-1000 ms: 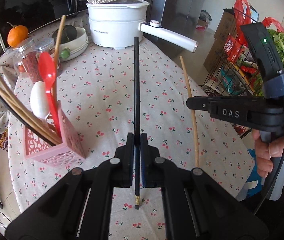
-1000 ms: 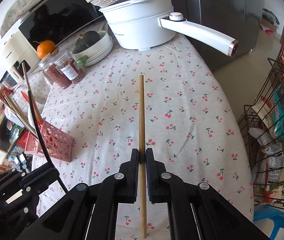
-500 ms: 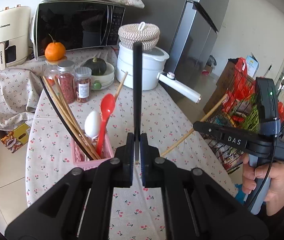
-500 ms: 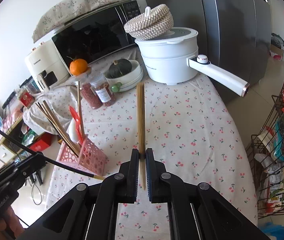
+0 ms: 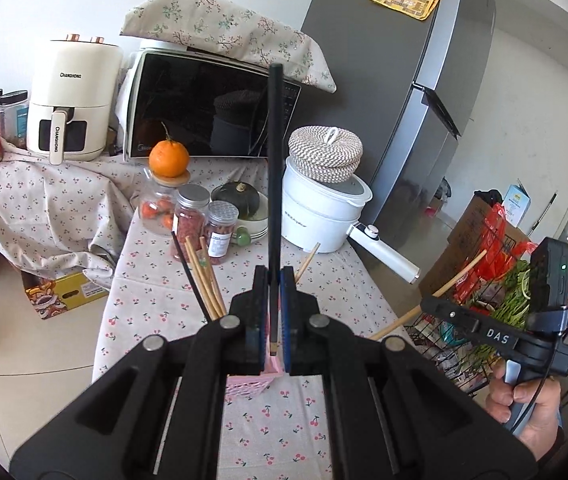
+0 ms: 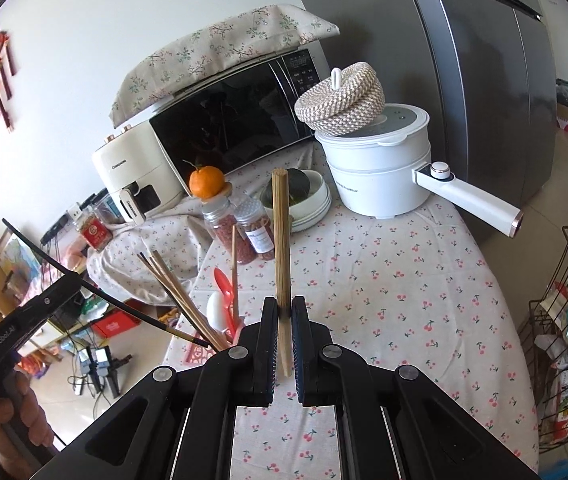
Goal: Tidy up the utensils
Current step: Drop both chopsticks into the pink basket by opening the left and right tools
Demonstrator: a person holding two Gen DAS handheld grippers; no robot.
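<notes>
Left gripper (image 5: 272, 312) clamped on slim black chopstick (image 5: 274, 168), tip near pink perforated plastic utensil holder (image 5: 250, 386) at 6 o'clock, likely for insertion. Right gripper (image 6: 283, 334) pinches tan wooden chopstick (image 6: 282, 240); holder at 9 o'clock, on cherry-print tablecloth (image 6: 384, 280).

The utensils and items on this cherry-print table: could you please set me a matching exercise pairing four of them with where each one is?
Things:
1. black chopstick
2. wooden chopstick
3. orange
4. woven lid

Places:
A. on top of the white pot
B. clamped in the right claw
C. on a jar's lid
D. clamped in the left claw

Pairs: 1-D, 2-B, 3-C, 4-A
</notes>
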